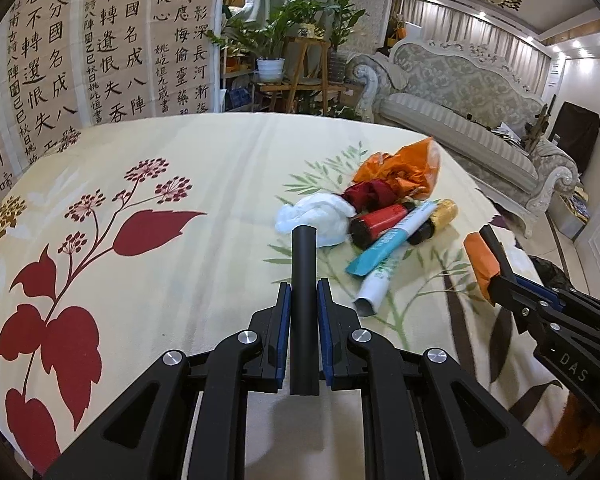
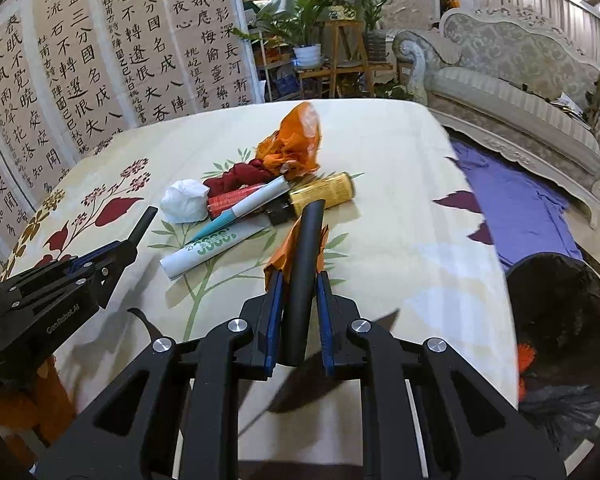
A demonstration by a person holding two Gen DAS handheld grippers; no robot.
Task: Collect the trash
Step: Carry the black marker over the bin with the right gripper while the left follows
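Note:
A trash pile lies on the table: orange plastic bag, white tissue wad, dark red cloth, red tube, teal-and-white tube, yellow can. My left gripper is shut on a black stick, short of the pile. My right gripper is shut on a black stick and an orange wrapper, held above the table near the pile. The right gripper with the wrapper shows in the left view; the left gripper shows in the right view.
The floral tablecloth covers the table. A black-lined trash bin stands by the table's right edge, with orange trash inside. A sofa, plants and a calligraphy screen stand beyond. A purple cloth lies on the floor.

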